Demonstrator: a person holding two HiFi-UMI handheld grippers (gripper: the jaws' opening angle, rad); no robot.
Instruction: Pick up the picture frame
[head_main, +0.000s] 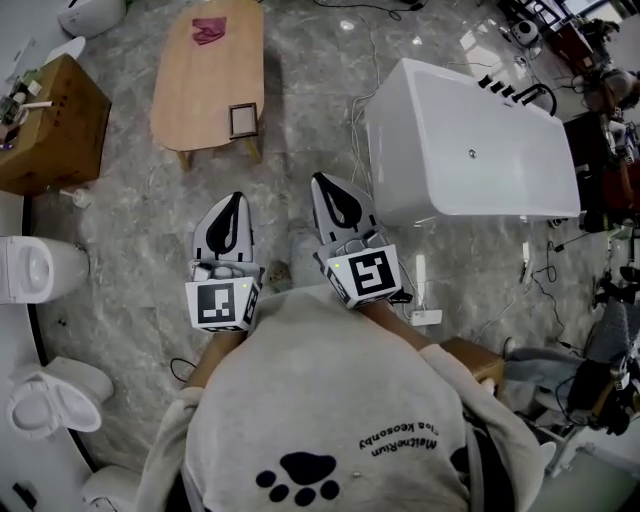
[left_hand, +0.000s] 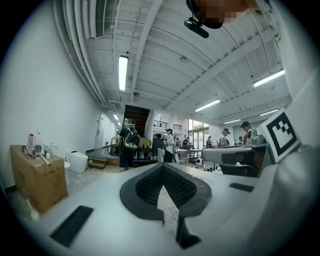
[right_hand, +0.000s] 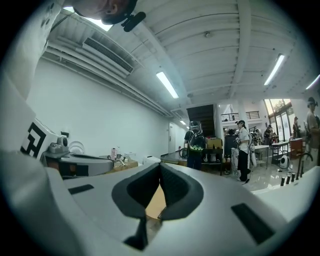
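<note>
- the picture frame (head_main: 243, 120) sits on the near end of a low oval wooden desk (head_main: 200, 90), close to its right-hand edge. from above it is not clear whether it stands upright or lies flat.
- the frame is well ahead of both tongs, and neither touches it.
- a crumpled dark red cloth (head_main: 208, 30) lies at the far end of the same desk, well apart from the frame.
- the left tongs (head_main: 234, 198) are held level over the grey marble floor (head_main: 130, 230), with the tips towards the desk. in the left gripper view the dark ribbed pads (left_hand: 150, 187) are pressed together at the tip, with nothing between them.
- the right tongs (head_main: 322, 180) are just beside the left, a little further forward and also level. in the right gripper view their pads (right_hand: 142, 187) are likewise pressed together and pinch nothing.
- a person in a grey sweatshirt (head_main: 330, 400) with a paw print holds both tongs close in front of the body.
- a white bathtub (head_main: 470, 150) stands near the right tongs, on their right.
- a cardboard box (head_main: 50, 125) with small items on top stands left of the desk.
- a white toilet (head_main: 35, 270) stands at the left edge of the head view.
- several people (left_hand: 127, 145) stand far off in both gripper views.
</note>
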